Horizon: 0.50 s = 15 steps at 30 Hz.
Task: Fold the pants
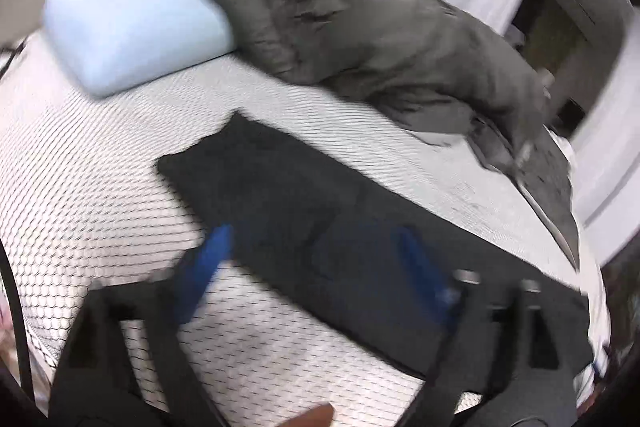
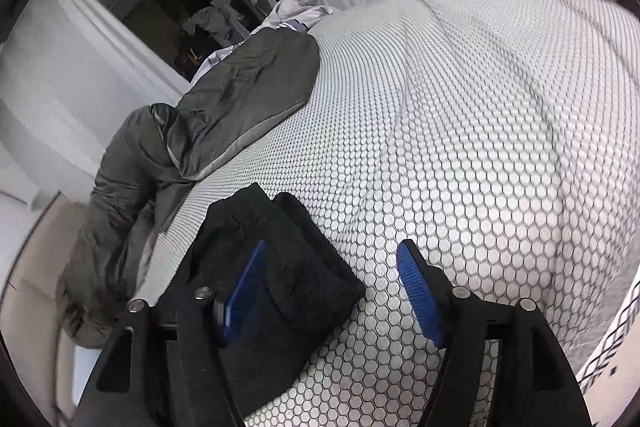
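Left wrist view is showing me the pants (image 1: 320,211), black and lying flat as a long band on the bed (image 1: 100,187), running from the middle of the picture toward the near right. Their far end is cut square, with one corner sticking up a little. The cloth is looking smooth, though the picture is blurred and I cannot tell seams or folds. My left gripper (image 1: 316,251) is hanging over them with its blue fingers (image 1: 208,263) spread wide apart, gripping nothing; one finger is sitting over the honeycomb-patterned sheet, the other over the black cloth.

From the right wrist view, I am seeing one end of the pants (image 2: 280,267) bunched in thick layers at the near left, with a stitched band running across it. My right gripper (image 2: 332,291) is also standing wide apart, its left finger over the black cloth and its right finger over bare sheet.

Farther off, a grey quilt (image 1: 380,39) is lying heaped along the far side, touching a pale blue pillow (image 1: 132,31) at the far left.
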Motion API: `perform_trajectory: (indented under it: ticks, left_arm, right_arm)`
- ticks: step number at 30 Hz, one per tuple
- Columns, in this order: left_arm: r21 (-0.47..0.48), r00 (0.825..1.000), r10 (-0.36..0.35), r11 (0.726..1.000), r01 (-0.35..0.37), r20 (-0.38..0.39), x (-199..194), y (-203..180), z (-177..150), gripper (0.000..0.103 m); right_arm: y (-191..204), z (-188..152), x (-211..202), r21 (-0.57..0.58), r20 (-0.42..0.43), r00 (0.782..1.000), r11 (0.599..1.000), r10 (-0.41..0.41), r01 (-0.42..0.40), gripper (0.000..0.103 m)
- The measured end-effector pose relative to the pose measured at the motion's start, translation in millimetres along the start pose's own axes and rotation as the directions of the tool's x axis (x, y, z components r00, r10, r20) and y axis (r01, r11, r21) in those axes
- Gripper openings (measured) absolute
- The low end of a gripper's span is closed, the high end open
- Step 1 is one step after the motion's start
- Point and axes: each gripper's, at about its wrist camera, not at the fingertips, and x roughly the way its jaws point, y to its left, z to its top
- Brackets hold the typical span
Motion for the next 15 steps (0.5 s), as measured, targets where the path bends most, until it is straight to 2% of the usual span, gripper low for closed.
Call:
perform_trajectory:
  ticks: [1,3,5,6,7,9,12,15]
  left_arm:
    - [0.03,0.999,-0.032,0.999,0.032,-0.003,-0.8,-12.6,-1.9,0.099]
    - [0.075,0.995,-0.091,0.993,0.094,-0.033,4.7,-36.7,-9.0,0.102]
    - [0.108,0.988,-0.133,0.984,0.142,-0.084,16.2,-58.2,-19.0,0.102]
    - [0.127,0.983,-0.144,0.979,0.159,-0.115,21.9,-68.2,-25.6,0.102]
    - [0.14,0.979,-0.155,0.975,0.173,-0.135,26.1,-76.6,-30.8,0.102]
    - [0.168,0.967,-0.186,0.962,0.216,-0.177,35.8,-95.8,-42.6,0.102]
    - [0.25,0.945,-0.207,0.929,0.271,-0.253,51.3,-125.9,-66.2,0.102]
    - [0.313,0.927,-0.193,0.902,0.297,-0.322,67.6,-147.7,-89.9,0.102]
  right_arm:
    - [10.3,-1.8,7.8,-0.055,-0.038,0.999,0.998,0.002,-0.004,0.084]
    - [25.1,-9.6,24.6,-0.155,-0.115,0.993,0.988,-0.03,0.012,0.087]
    - [30.6,-20.4,41.2,-0.264,-0.136,0.971,0.952,-0.197,0.156,0.087]
    - [30.4,-23.2,44.4,-0.294,-0.141,0.96,0.936,-0.244,0.194,0.087]
    - [27.9,-23.8,41.0,-0.295,-0.142,0.958,0.934,-0.25,0.2,0.087]
    - [23.6,-20.7,24.8,-0.272,-0.129,0.966,0.945,-0.225,0.184,0.087]
    - [25.1,-12.4,-2.6,-0.272,-0.065,0.983,0.951,-0.171,0.147,0.087]
    - [43.5,4.1,4.9,-0.29,-0.082,0.992,0.954,-0.097,0.07,0.087]
